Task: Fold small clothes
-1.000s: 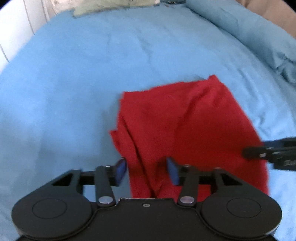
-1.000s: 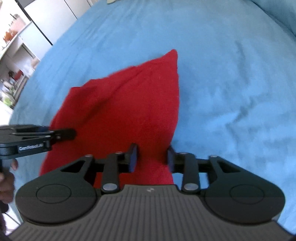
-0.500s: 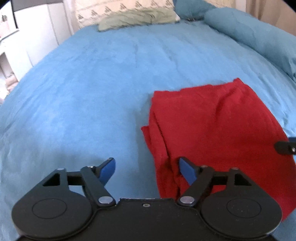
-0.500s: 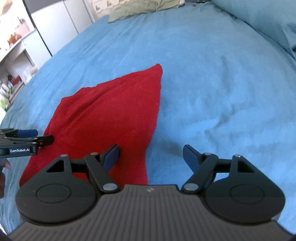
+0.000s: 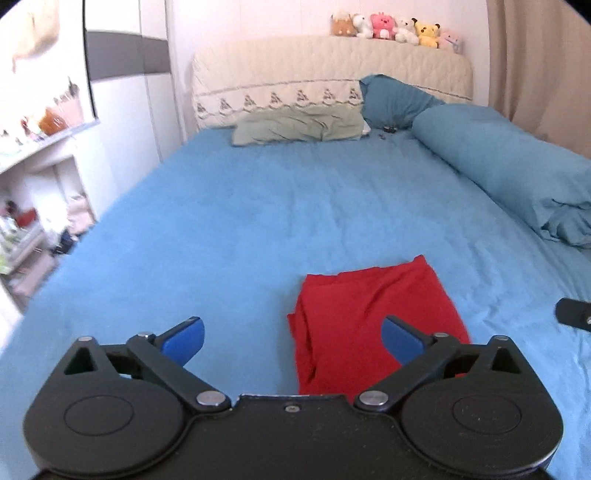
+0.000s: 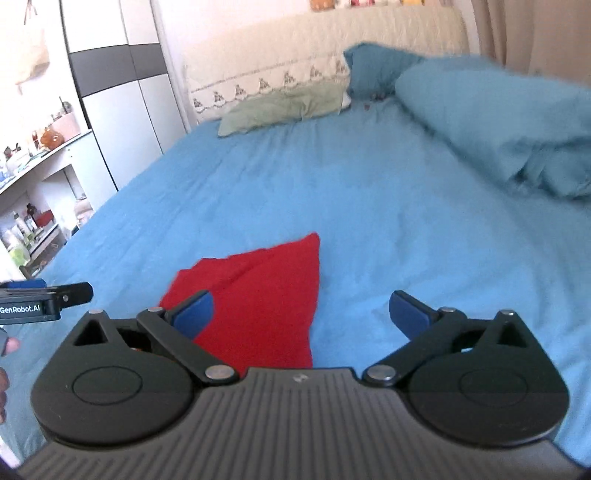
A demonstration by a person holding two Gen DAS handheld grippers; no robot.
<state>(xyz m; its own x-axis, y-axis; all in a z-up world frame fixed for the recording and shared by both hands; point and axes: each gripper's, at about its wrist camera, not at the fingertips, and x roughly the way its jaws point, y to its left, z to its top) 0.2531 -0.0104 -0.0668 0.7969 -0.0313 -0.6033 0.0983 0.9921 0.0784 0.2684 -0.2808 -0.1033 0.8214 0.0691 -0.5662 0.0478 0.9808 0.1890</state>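
Note:
A red garment (image 5: 369, 317) lies folded on the blue bedsheet (image 5: 258, 221), near the bed's front. My left gripper (image 5: 291, 338) hangs above its left edge with jaws opening wide and nothing between the blue pads. In the right wrist view the same red garment (image 6: 258, 291) lies flat, its far corner pointing away. My right gripper (image 6: 301, 314) hovers above its right edge, jaws opening wide, holding nothing. The left gripper's side (image 6: 44, 295) shows at the left edge of the right wrist view, with a hand below it.
A green pillow (image 5: 299, 127) and blue pillows (image 5: 391, 99) lie at the headboard (image 5: 332, 74), with plush toys (image 5: 395, 27) on top. A rolled blue duvet (image 5: 517, 173) runs along the right side. White shelves (image 5: 33, 206) and a wardrobe (image 6: 122, 92) stand left of the bed.
Both grippers have let go of the red garment, spread their jaws wide, and lifted up and back, tilting so the headboard and room come into view. The garment stays on the sheet.

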